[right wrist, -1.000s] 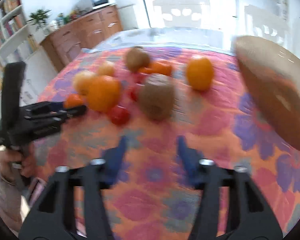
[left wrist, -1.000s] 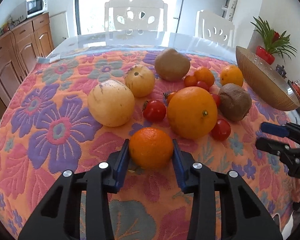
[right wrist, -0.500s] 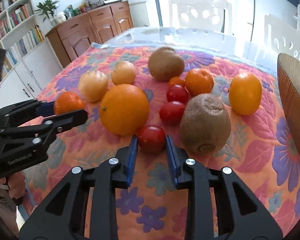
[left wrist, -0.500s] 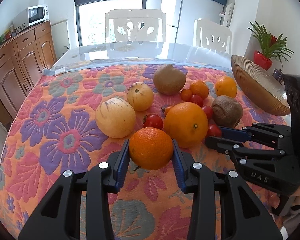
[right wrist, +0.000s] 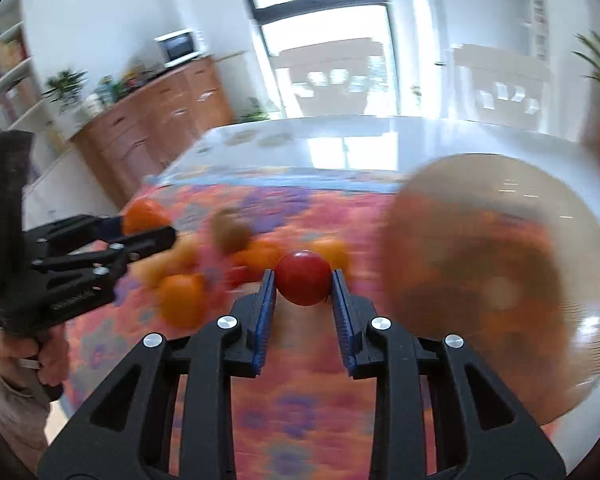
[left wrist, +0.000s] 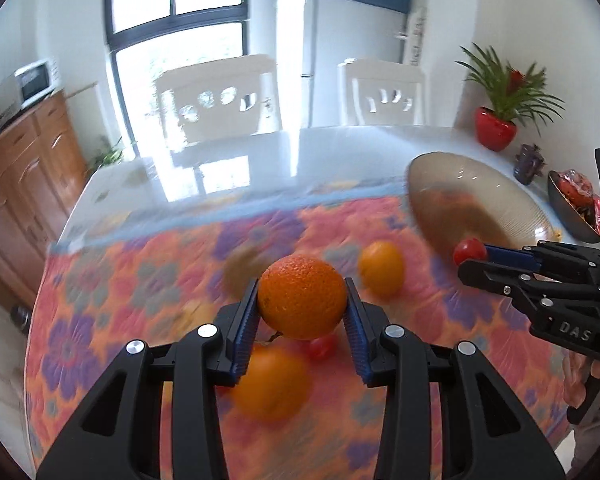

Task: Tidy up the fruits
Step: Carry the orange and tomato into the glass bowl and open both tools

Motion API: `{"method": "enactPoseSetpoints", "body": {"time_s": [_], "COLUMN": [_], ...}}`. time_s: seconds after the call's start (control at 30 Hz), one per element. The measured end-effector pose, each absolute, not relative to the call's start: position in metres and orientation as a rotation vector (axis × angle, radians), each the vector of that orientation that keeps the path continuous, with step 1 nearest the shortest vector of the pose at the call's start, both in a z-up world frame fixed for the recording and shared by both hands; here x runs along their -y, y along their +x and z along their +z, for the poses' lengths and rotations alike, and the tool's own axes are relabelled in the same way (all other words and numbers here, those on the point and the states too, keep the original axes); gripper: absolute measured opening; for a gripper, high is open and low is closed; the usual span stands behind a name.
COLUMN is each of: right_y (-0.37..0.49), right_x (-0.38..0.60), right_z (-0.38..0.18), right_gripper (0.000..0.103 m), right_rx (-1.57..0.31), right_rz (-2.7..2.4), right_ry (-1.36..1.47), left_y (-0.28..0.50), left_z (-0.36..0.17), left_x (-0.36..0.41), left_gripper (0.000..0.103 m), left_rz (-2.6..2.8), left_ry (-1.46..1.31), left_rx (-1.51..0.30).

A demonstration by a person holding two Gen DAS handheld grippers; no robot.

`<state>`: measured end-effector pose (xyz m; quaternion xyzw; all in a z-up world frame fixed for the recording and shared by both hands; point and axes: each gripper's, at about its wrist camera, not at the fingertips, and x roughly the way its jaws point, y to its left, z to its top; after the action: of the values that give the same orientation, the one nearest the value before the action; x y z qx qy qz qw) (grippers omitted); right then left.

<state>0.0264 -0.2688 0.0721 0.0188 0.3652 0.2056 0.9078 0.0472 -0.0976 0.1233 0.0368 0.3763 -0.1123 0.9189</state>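
Observation:
My left gripper [left wrist: 302,300] is shut on a small orange [left wrist: 302,296] and holds it in the air above the floral tablecloth [left wrist: 120,300]. My right gripper [right wrist: 303,280] is shut on a red cherry tomato [right wrist: 303,282], also lifted; in the left wrist view that tomato [left wrist: 470,251] hangs close to the brown ribbed bowl [left wrist: 480,208]. The bowl [right wrist: 500,280] fills the right of the right wrist view. Blurred below lie a big orange [left wrist: 272,384], a yellow-orange fruit [left wrist: 381,266] and a cherry tomato [left wrist: 322,346].
Several more blurred fruits [right wrist: 228,256] lie on the cloth. A dark dish [left wrist: 576,208], a small dark vase [left wrist: 530,164] and a red potted plant [left wrist: 500,116] stand at the table's right. Two white chairs [left wrist: 220,96] are at the far side; wooden cabinets [left wrist: 16,168] line the left.
Both grippers have risen from the table with their fruits and swung toward the bowl. The right gripper closed on the tomato about half a second ago and now carries it.

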Motion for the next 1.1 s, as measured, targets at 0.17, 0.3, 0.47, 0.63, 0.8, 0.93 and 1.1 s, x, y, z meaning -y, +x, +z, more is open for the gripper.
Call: {"method": "enactPoseSetpoints", "body": {"time_s": [0.17, 0.3, 0.47, 0.63, 0.8, 0.93, 1.1], "right_y": [0.051, 0.061, 0.069, 0.067, 0.061, 0.060, 0.062], "right_x": [0.330, 0.369, 0.403, 0.422, 0.428, 0.416, 0.383], "right_z": [0.073, 0.067, 0.058, 0.053, 0.061, 0.067, 0.076], "right_gripper": [0.029, 0.029, 0.030, 0.089, 0.100, 0.100, 0.100], "right_rx": [-0.792, -0.827, -0.875, -0.877, -0.851, -0.838, -0.829], "right_rz": [0.316, 0.239, 0.166, 0.078, 0.086, 0.086, 0.115], "right_ry": [0.078, 0.102, 0.138, 0.154, 0.218, 0.221, 0.214], "left_y": [0.078, 0.099, 0.117, 0.126, 0.127, 0.124, 0.119], "left_z": [0.131, 0.126, 0.109, 0.097, 0.102, 0.107, 0.116], "left_x": [0.170, 0.218, 0.268, 0.281, 0.260, 0.237, 0.202], "left_gripper": [0.039, 0.039, 0.039, 0.095, 0.098, 0.098, 0.098], "left_rz": [-0.351, -0.423, -0.500, -0.466, -0.421, -0.387, -0.352], "left_ry": [0.100, 0.103, 0.121, 0.137, 0.128, 0.126, 0.099], "left_rx": [-0.790, -0.823, -0.873, -0.908, -0.912, -0.890, -0.881]}}
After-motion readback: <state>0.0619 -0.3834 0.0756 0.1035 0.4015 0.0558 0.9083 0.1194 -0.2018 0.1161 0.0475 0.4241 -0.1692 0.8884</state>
